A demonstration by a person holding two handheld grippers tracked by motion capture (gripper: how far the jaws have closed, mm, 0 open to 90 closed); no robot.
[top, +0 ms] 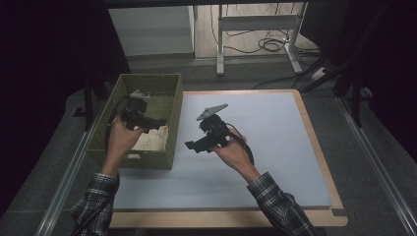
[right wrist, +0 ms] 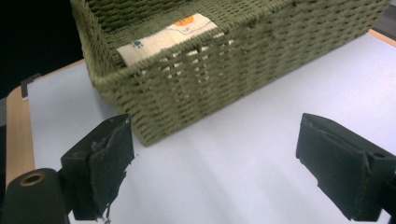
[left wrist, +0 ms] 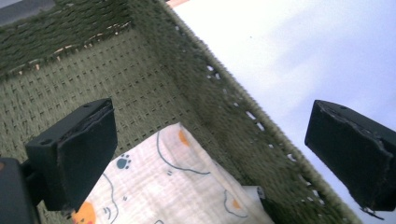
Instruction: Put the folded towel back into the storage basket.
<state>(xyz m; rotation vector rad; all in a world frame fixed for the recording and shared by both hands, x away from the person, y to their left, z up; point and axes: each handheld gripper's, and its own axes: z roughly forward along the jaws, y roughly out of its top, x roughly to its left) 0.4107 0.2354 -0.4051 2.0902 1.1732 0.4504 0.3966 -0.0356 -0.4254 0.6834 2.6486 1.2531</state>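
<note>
An olive woven basket [top: 169, 105] stands at the left of the table. Inside it lies a folded cream cloth [left wrist: 173, 186] printed with small animals and orange spots; it also peeks over the basket's rim [right wrist: 168, 35]. My left gripper [top: 161, 123] hovers over the basket's inside, open, one jaw above the cloth and the other out past the basket's wall [left wrist: 243, 116]. My right gripper [top: 190, 145] is held above the mat just right of the basket, pointing at its corner [right wrist: 140, 130]. It stands open, and between its jaws I see bare mat.
A pale blue mat [top: 265, 147] covers a wooden board [top: 314, 142] whose edge shows at the right and front. Behind the table stand a white cabinet [top: 152, 29] and a desk frame [top: 255, 24] with cables on the floor. Dark surroundings lie on both sides.
</note>
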